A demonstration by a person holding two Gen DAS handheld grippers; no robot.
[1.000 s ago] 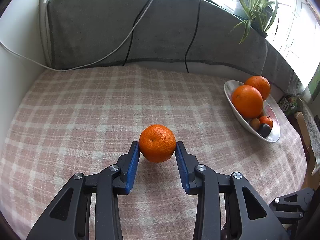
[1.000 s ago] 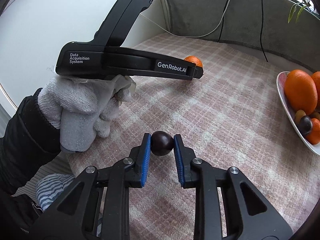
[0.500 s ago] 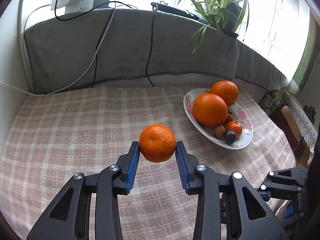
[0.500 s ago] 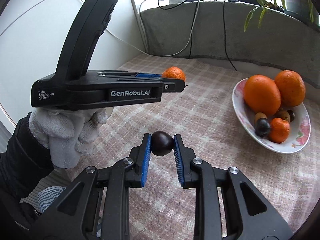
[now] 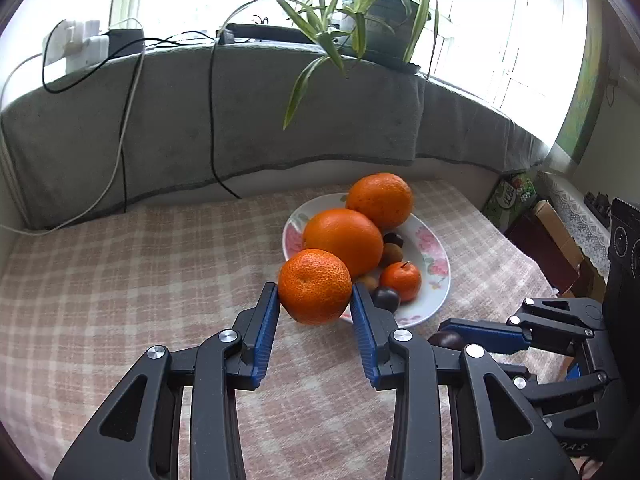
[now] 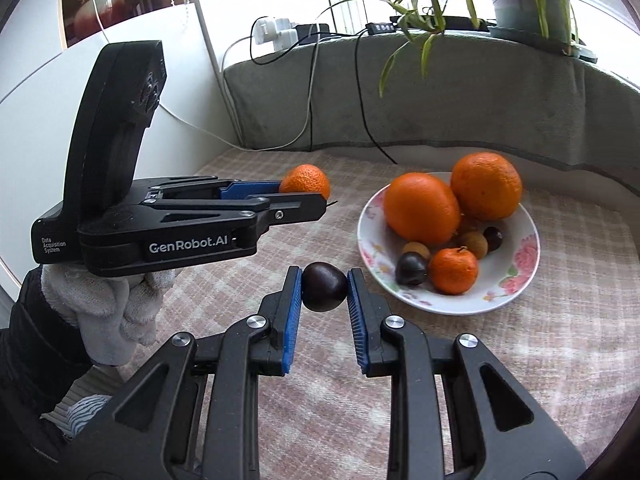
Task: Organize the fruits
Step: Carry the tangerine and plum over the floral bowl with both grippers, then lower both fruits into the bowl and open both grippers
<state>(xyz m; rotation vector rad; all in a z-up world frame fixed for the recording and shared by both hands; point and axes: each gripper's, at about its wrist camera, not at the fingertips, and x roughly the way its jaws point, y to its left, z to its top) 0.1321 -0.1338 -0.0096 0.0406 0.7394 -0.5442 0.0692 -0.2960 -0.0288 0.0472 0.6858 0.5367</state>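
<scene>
My left gripper (image 5: 315, 300) is shut on a mandarin (image 5: 315, 286), carried above the checked tablecloth just short of the flowered plate (image 5: 434, 260). The same mandarin (image 6: 306, 179) shows at the left gripper's tips in the right wrist view. My right gripper (image 6: 324, 289) is shut on a dark chestnut (image 6: 324, 286), held in the air to the left of the plate (image 6: 516, 276). On the plate lie two big oranges (image 6: 422, 208), a small mandarin (image 6: 454, 271), a dark chestnut (image 6: 411, 268) and several small brown fruits. The right gripper's tips with its chestnut (image 5: 446, 338) appear at the lower right of the left wrist view.
A grey padded ledge (image 5: 240, 120) with hanging cables (image 5: 212, 120) bounds the table at the back. A spider plant (image 5: 360, 8) hangs over it. A gloved hand (image 6: 108, 304) holds the left gripper. Boxes and packages (image 5: 536, 232) stand past the table's right edge.
Both grippers have swung right and risen, each with its fruit still held. The plate has come from the right side toward the middle of both views and looks nearer.
</scene>
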